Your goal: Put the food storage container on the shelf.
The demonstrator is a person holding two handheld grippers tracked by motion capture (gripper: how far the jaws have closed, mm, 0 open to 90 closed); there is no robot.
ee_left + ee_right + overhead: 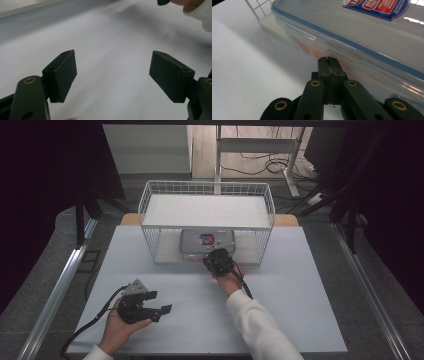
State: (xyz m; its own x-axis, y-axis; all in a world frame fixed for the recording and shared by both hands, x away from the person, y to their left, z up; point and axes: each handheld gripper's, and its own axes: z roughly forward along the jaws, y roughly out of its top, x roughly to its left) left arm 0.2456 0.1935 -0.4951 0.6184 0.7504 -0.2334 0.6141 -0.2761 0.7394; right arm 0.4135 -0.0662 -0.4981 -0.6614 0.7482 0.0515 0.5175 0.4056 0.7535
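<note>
A clear plastic container (207,241) with a blue-edged lid and a red and blue label lies in the lower level of a white wire rack (150,205). My right gripper (214,257) is at the rack's open front. In the right gripper view it (328,60) is shut, its tips against the container's (362,30) front wall just under the lid rim. I see nothing between the jaws. My left gripper (161,302) is held low over the table's front left. In the left gripper view it (112,72) is open and holds nothing.
The white table (280,300) spreads wide around both hands. The rack's upper shelf (207,210) covers the container from above. Its wire side (253,7) stands left of the container. Dark floor, metal rails and cables surround the table.
</note>
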